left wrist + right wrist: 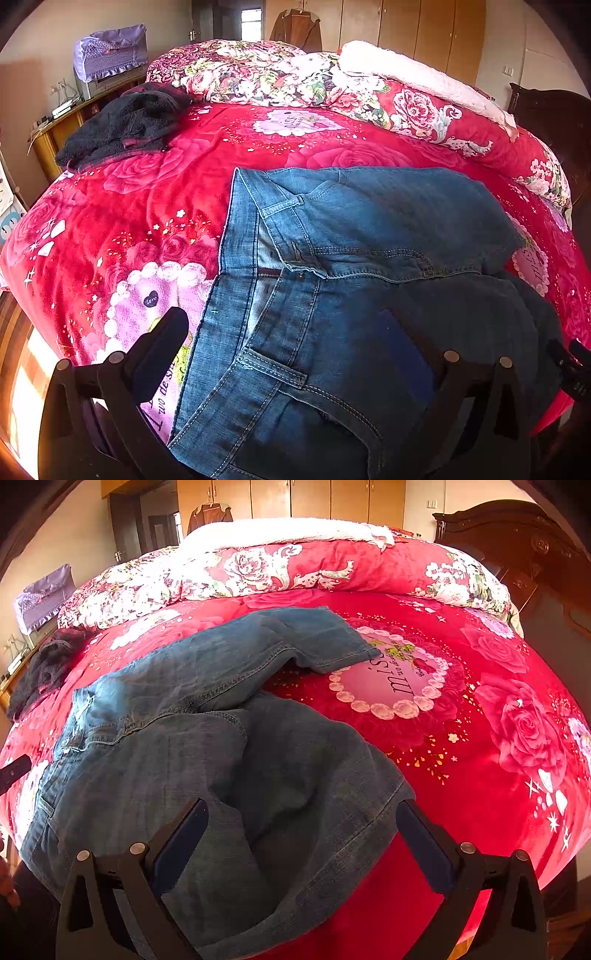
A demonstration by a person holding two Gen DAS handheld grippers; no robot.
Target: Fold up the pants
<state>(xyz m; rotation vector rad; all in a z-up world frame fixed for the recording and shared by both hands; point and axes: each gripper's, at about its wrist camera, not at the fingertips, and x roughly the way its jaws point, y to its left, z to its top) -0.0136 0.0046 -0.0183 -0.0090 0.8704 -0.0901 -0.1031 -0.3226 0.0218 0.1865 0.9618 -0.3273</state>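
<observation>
Blue denim pants lie spread on the red floral bed cover, waistband to the left and legs running right. My left gripper hovers open over the waistband and front pocket, its fingers on either side of the waist edge with nothing held. In the right wrist view the pants have two short legs, the far one flat and the near one rumpled. My right gripper is open over the near leg's hem, one fingertip at the hem corner.
A black fleece garment lies at the bed's far left corner. A rolled floral quilt and white blanket line the far side. The dark wooden headboard stands right. Bare red cover extends right of the pants.
</observation>
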